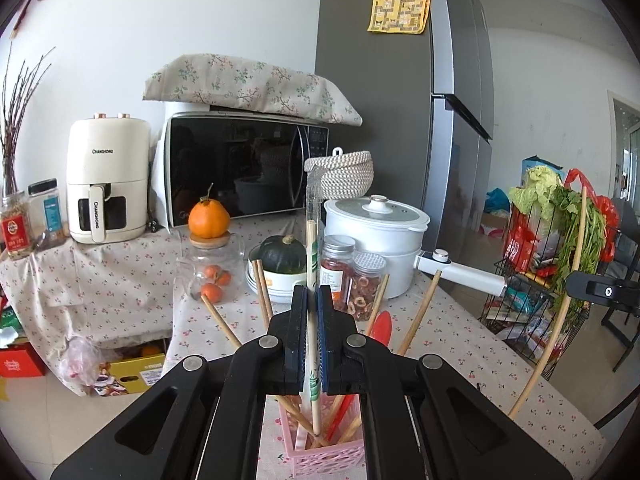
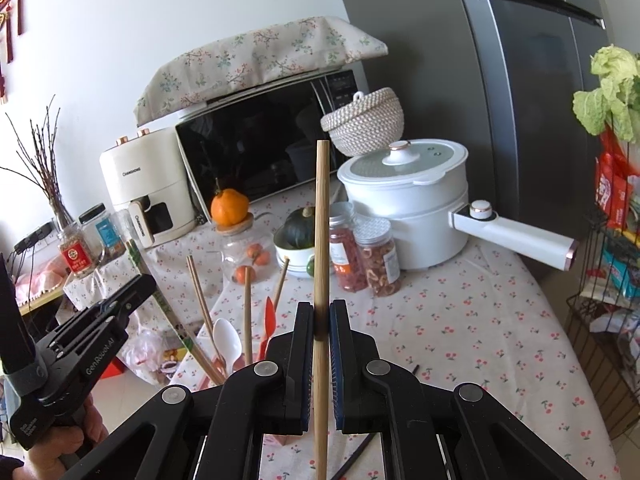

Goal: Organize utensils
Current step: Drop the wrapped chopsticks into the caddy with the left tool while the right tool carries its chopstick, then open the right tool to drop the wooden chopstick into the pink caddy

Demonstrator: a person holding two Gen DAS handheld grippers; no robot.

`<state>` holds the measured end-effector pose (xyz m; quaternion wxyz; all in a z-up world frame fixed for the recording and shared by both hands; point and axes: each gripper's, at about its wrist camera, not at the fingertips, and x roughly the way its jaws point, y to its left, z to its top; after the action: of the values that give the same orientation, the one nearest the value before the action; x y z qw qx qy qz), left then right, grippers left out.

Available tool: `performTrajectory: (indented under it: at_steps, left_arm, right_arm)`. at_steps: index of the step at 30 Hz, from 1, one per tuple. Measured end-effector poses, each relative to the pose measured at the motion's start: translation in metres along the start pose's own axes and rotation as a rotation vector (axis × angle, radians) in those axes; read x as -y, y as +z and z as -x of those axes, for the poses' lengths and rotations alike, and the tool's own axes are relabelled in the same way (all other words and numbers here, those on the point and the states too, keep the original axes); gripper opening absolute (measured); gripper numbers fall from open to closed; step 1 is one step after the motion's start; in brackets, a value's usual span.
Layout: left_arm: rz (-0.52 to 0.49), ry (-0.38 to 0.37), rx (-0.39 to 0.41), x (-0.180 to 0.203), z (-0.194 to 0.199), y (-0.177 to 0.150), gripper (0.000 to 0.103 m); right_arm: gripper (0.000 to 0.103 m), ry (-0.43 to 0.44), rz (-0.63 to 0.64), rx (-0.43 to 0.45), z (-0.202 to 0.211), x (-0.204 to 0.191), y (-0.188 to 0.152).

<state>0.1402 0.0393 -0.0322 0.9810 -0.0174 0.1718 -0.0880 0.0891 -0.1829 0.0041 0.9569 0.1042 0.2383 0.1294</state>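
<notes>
My left gripper (image 1: 312,294) is pinched tight on a pair of wrapped disposable chopsticks in a clear sleeve with green print (image 1: 311,264), held nearly upright, their lower end hanging just above or just inside the pink plastic lattice basket (image 1: 328,458) on the cherry-print tablecloth (image 1: 500,364). My right gripper (image 2: 321,312) is clamped on a single plain bamboo chopstick (image 2: 322,216), upright too, off to the right of the basket. The basket already holds several loose wooden chopsticks (image 1: 218,322), a red plastic spoon (image 1: 382,326) and a white plastic spoon (image 2: 226,338), all leaning outward like a fan.

As I judge it, the step in hand is dropping the wrapped pair in. To do it well I want the lower tip clearly inside the rim before I let go, aimed at the gap in the middle of the fan, not onto a leaning stick. I should lower until the tip meets the basket floor or nearly so, then ease the jaws apart slowly so the pair tips gently against its neighbours. The basket looks light; pushing sideways on the sticks could tip or slide it, so I come straight down. I keep the right one clear, well to the side, until the left is out of the way. A thin dark stick (image 2: 358,454) lies on the cloth near me, yet to be collected.
</notes>
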Motion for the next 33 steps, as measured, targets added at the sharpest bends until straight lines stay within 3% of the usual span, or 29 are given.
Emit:
performTrajectory:
  at_steps: [6, 7, 8, 10, 11, 19, 26, 33]
  left_arm:
    - [0.038, -0.038, -0.137, -0.003, -0.017, -0.008, 0.008]
    - [0.042, -0.041, -0.151, -0.003, -0.016, -0.008, 0.017]
    - [0.050, -0.044, -0.161, -0.004, -0.014, -0.007, 0.034]
    - [0.071, -0.038, -0.172, -0.008, -0.008, -0.007, 0.059]
    - [0.084, -0.032, -0.177, -0.011, -0.004, -0.006, 0.063]
    - [0.128, 0.023, -0.328, -0.037, 0.013, -0.013, 0.078]
    - [0.134, 0.074, -0.456, -0.058, 0.008, -0.033, 0.079]
    - [0.146, 0.072, -0.494, -0.067, 0.005, -0.038, 0.079]
  right_arm:
    - [0.006, 0.004, -0.004, -0.008, -0.003, 0.000, 0.000]
    - [0.006, 0.007, -0.003, -0.007, -0.003, -0.001, 0.000]
    - [0.006, 0.010, -0.001, -0.005, -0.003, -0.002, 0.000]
    - [0.006, 0.018, 0.004, 0.002, -0.002, -0.006, 0.001]
    - [0.006, 0.023, 0.006, 0.006, -0.002, -0.008, 0.002]
    - [0.006, 0.081, -0.009, 0.058, -0.004, -0.029, 0.010]
    - [0.006, 0.133, -0.022, 0.112, -0.018, -0.059, 0.017]
    - [0.006, 0.122, -0.022, 0.143, -0.046, -0.084, 0.015]
